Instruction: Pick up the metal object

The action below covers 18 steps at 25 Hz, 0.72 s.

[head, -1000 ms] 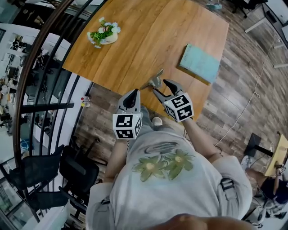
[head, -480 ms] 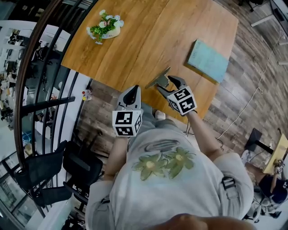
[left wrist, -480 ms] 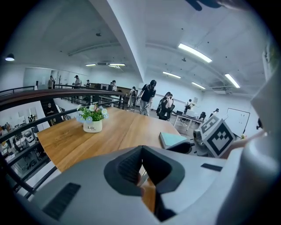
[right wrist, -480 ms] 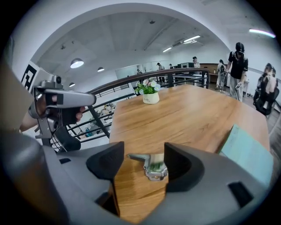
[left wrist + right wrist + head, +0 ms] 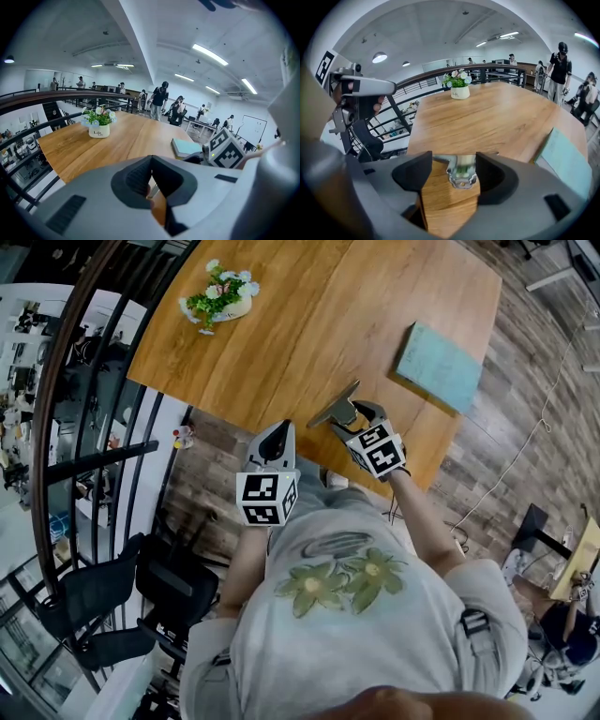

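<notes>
- My right gripper (image 5: 453,169) has its jaws opening, with the metal object (image 5: 461,174) between them. It sits close to the right pad and, as far as I see, is not pinched.
- My left gripper (image 5: 151,177) is closed on nothing.
- I judge this to be the straddle before the grasp. Next I must close squarely on the chunky bracket, then lift.
- The object lies at the table's (image 5: 309,324) near edge, with its long strip running crosswise to my jaws.

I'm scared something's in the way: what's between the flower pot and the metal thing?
Nothing but bare wooden table lies between the flower pot and the metal object. The head view shows this.
</notes>
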Available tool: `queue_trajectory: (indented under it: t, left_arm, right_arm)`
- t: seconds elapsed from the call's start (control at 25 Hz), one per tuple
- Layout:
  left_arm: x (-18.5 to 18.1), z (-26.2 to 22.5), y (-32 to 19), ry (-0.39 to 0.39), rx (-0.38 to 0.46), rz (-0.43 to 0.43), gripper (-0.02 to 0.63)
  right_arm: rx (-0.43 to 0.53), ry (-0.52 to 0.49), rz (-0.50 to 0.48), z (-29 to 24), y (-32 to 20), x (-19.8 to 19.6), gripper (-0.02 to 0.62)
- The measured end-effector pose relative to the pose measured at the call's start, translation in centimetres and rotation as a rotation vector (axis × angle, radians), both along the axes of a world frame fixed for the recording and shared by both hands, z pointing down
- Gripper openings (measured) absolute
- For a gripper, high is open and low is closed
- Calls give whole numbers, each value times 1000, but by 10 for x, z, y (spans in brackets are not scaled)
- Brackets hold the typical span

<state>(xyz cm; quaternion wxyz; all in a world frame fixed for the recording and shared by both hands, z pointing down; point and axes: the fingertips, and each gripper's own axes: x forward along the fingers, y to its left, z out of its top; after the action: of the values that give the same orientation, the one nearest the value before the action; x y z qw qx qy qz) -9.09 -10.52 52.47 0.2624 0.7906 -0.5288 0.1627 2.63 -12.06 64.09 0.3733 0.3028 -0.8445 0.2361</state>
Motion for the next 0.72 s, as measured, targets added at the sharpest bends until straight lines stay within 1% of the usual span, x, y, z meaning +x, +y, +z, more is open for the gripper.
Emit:
queue_trajectory:
  t: [0.32, 0.48, 0.72]
  left_arm:
    - [-5, 6, -1, 2, -18, -8, 14]
    - [-8, 8, -2, 9, -27, -13, 14]
    - [-7, 11, -5, 17, -33, -8, 14]
  right_arm:
    - [-13, 67, -27, 23, 0, -2, 279]
    - [-3, 108, -49, 35, -2, -4, 279]
    - [-4, 152, -50, 46, -5, -3, 281]
